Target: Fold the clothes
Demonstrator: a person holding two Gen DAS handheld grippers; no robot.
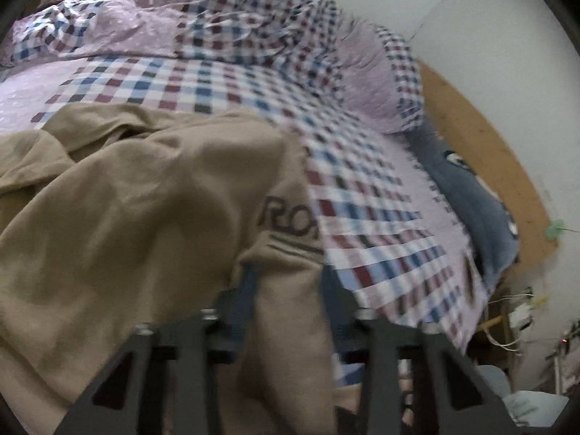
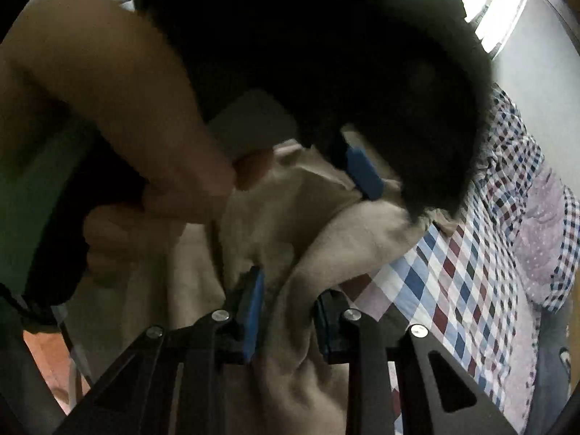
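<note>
a bare forearm (image 2: 108, 83) reaches across the right wrist view, its hand (image 2: 188, 195) gripping a handle. the bed (image 1: 380, 195) lies open to the right and far. both hand-held grippers, left (image 1: 286, 282) and right (image 2: 286, 290), are clenched on the tan garment (image 1: 145, 199), which is bunched on the near left of the bed.

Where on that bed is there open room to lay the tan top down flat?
The checked bedsheet lies bare between the tan garment and the blue pillow. The head end is crowded with rumpled quilt.
</note>
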